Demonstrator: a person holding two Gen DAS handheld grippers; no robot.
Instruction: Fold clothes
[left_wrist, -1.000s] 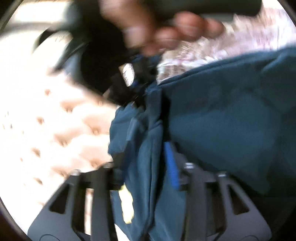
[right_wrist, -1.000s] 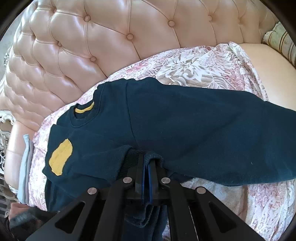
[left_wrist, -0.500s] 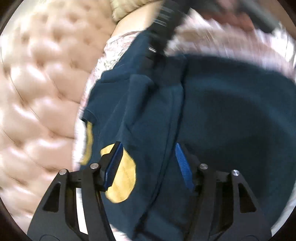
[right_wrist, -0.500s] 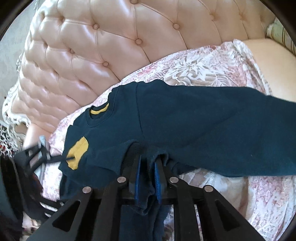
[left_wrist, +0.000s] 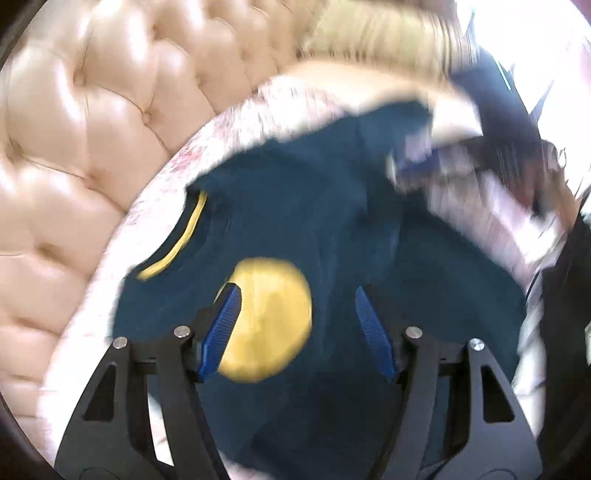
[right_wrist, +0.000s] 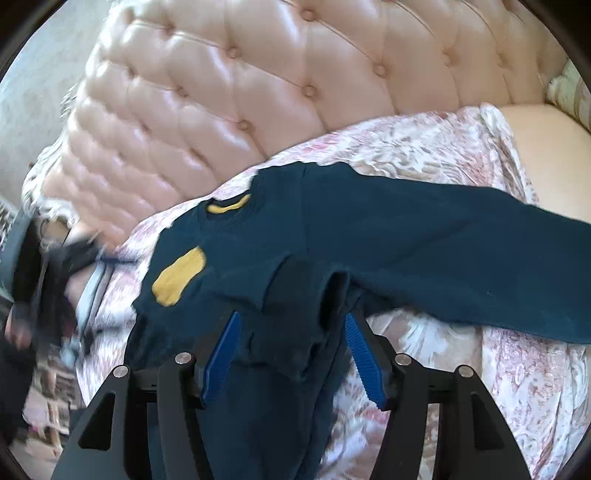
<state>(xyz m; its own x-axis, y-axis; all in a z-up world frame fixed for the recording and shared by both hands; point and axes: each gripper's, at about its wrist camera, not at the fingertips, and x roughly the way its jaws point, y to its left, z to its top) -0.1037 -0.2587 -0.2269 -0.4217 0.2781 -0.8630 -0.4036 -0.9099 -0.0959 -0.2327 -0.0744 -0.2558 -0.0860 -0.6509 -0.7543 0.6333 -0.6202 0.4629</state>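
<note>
A tufted, glossy pink leather sofa back (right_wrist: 258, 110) rises beyond a pink floral fabric cover (right_wrist: 424, 147) draped over the seat. On it lies a dark teal knit sweater (right_wrist: 388, 236) with a yellow oval patch (left_wrist: 269, 317). Left gripper (left_wrist: 295, 317) jaws are spread above the patch; right gripper (right_wrist: 291, 343) jaws are apart, a rumpled fold between them.

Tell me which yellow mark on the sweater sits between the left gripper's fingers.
The round yellow patch, framed by the open left gripper. The other mark, the thin yellow collar stripe, lies off to the side by the neckline.
</note>
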